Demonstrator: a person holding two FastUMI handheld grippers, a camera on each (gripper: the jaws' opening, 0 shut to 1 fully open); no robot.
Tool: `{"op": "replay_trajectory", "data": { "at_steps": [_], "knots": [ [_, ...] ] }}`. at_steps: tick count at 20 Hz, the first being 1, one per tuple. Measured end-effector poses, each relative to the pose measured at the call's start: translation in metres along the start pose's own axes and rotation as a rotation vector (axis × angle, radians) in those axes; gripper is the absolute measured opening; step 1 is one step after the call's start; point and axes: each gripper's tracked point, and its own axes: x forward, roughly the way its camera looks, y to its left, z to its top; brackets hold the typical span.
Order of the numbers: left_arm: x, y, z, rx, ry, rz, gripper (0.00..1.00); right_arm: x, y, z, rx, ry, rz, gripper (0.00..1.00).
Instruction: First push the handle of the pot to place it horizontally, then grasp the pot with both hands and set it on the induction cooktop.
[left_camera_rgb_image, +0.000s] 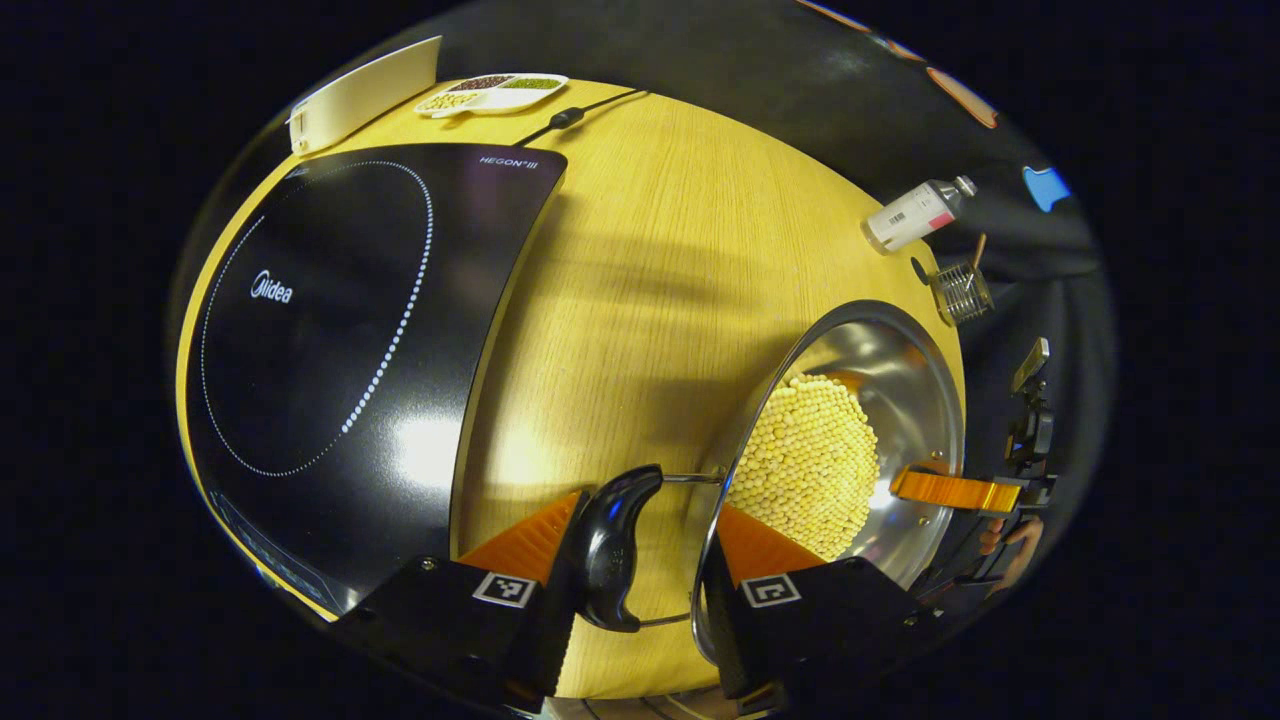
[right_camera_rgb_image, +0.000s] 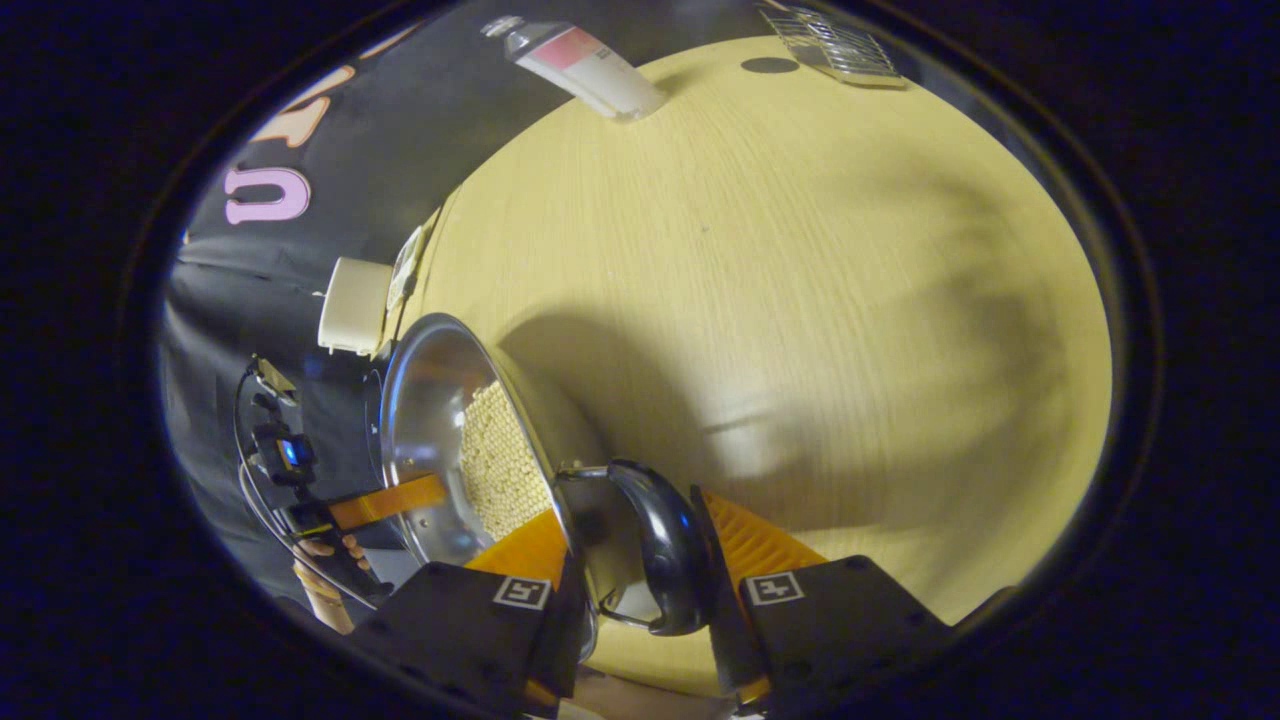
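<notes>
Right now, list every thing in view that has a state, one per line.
pot: on the wooden table, holding pale beans, not on the cooktop.
left pot handle: black, between the left tongs' fingers, one finger inside the rim.
right pot handle: black, between the right tongs' fingers.
left tongs: open around the handle.
right tongs: open around the handle.
induction cooktop: bare.
tube: lying down, capped.

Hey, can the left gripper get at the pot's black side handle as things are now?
Probably yes. The left gripper already has the black curved plastic handle of the shiny steel pot between its orange fingers, with nothing in the way. Whether both fingers press on it is unclear.
</notes>
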Motion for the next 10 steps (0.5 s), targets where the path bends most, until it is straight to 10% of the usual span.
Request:
{"op": "replay_trajectory", "data": {
  "at_steps": [10],
  "knots": [
    [-0.021,-0.008,-0.012,0.016,-0.004,0.015,0.60,-0.006,0.002,0.002,-0.025,-0.051,-0.050,0.52]
  ]
}}
